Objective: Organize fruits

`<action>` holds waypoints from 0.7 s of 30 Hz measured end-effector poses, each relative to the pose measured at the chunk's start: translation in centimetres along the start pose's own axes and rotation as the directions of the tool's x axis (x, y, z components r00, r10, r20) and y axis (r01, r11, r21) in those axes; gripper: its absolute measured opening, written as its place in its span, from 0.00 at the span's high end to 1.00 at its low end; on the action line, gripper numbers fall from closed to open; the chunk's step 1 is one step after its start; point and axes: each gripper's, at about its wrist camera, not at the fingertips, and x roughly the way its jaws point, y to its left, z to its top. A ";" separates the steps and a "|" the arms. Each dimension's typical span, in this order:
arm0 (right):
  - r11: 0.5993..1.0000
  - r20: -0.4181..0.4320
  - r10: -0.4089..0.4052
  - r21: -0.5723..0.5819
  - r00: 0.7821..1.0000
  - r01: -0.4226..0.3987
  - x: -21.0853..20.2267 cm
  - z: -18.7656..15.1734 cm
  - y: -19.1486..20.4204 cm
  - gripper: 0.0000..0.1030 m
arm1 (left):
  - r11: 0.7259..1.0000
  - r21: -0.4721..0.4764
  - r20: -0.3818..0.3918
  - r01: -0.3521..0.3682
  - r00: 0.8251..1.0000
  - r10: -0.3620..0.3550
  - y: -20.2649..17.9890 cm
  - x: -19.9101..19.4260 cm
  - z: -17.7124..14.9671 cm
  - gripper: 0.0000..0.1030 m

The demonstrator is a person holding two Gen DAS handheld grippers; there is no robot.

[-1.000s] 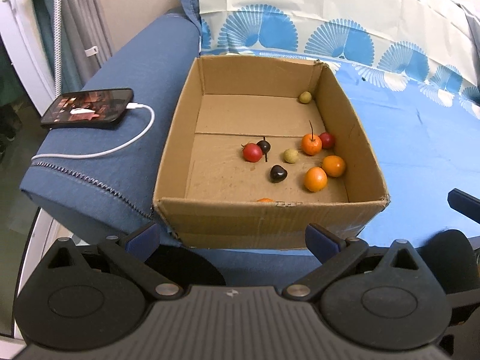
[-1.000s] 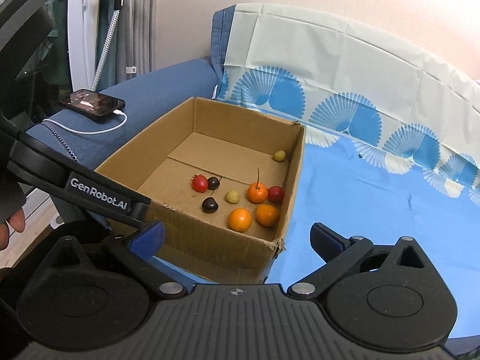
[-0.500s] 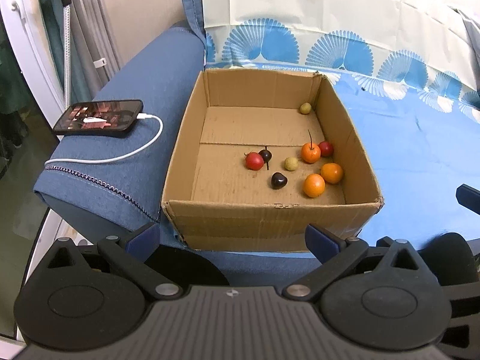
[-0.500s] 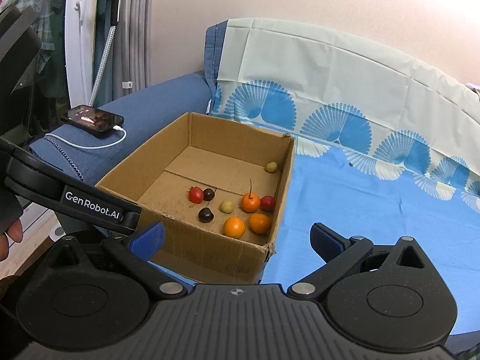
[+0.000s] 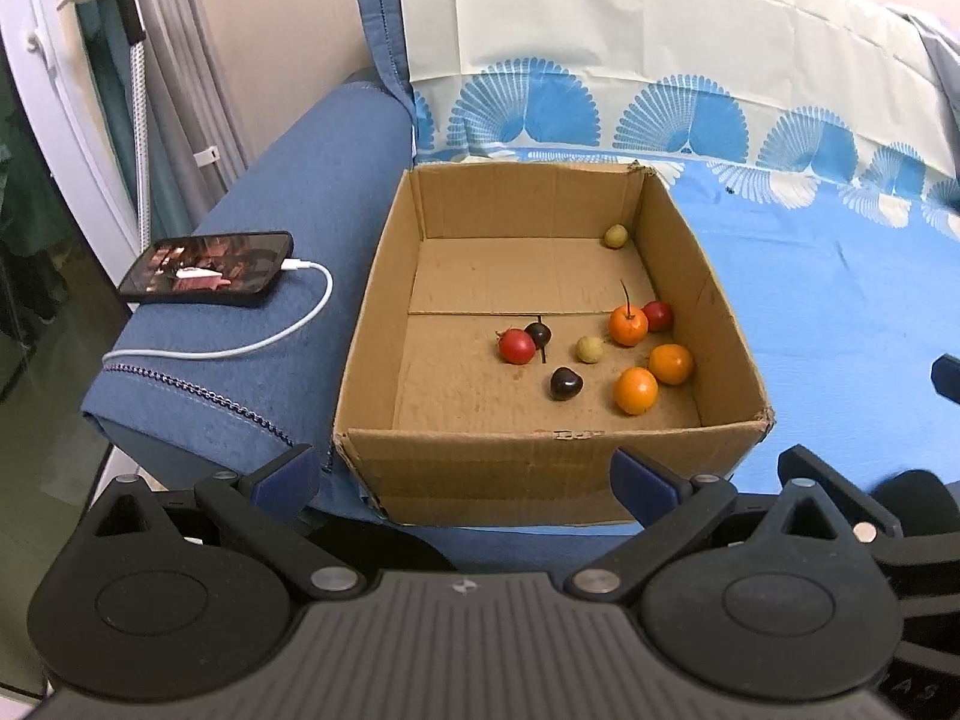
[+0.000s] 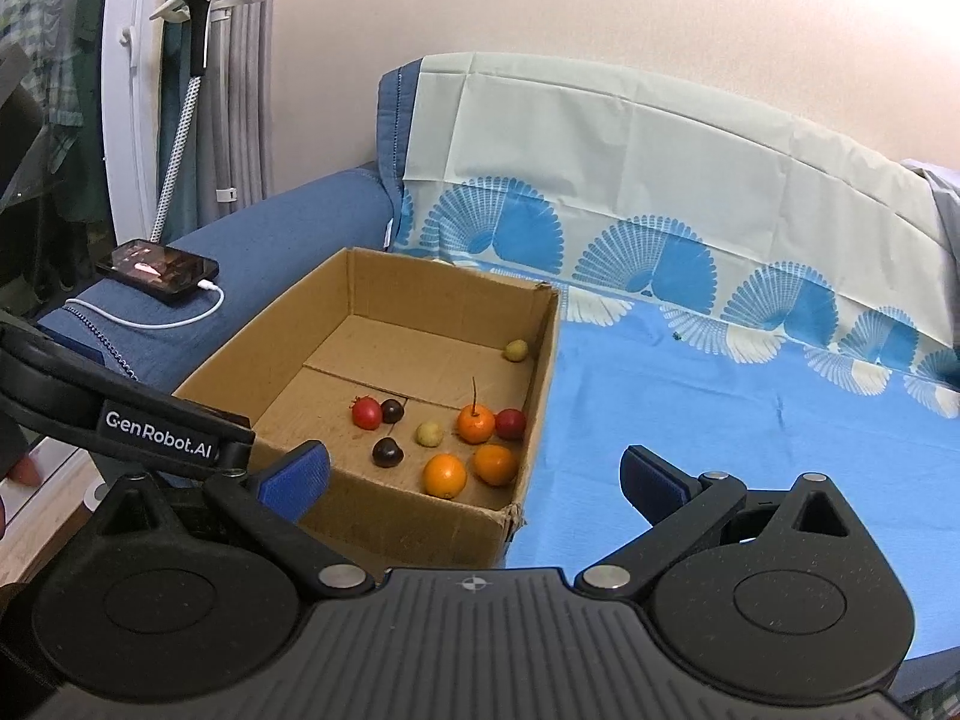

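Your left gripper [image 5: 465, 474] and right gripper [image 6: 474, 477] both hang with fingers spread wide and nothing between them, short of the near wall of the cardboard box [image 5: 540, 468] that sits at the left end of the blue-covered sofa seat [image 6: 750, 420]. The fruits lie loose on the box floor toward its right wall: three orange ones [image 5: 636, 390], two red [image 5: 516, 346], two dark [image 5: 566, 384] and a yellowish one [image 5: 590, 350], with another yellowish one [image 5: 615, 236] alone in the far right corner. On the sofa arm a phone [image 5: 210, 268] lies with a white cable [image 5: 240, 348]; the box's near wall hides the floor strip just behind it, and your right gripper shows only as cut-off dark parts at the left view's right edge.
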 end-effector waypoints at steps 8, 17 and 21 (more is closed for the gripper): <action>1.000 0.004 0.011 -0.001 1.000 -0.011 0.0 0.1 0.1 0.01 | 1.000 0.006 -0.003 0.002 1.000 -0.002 0.0 -0.1 -0.1 0.00; 1.000 0.005 0.012 0.006 1.000 -0.012 0.0 0.0 -0.2 0.01 | 1.000 0.002 -0.010 -0.012 1.000 0.012 0.2 0.0 -0.1 0.00; 1.000 0.003 0.013 0.007 1.000 -0.013 0.0 0.0 -0.2 0.01 | 1.000 0.006 -0.007 -0.018 1.000 0.018 0.1 -0.1 -0.1 0.00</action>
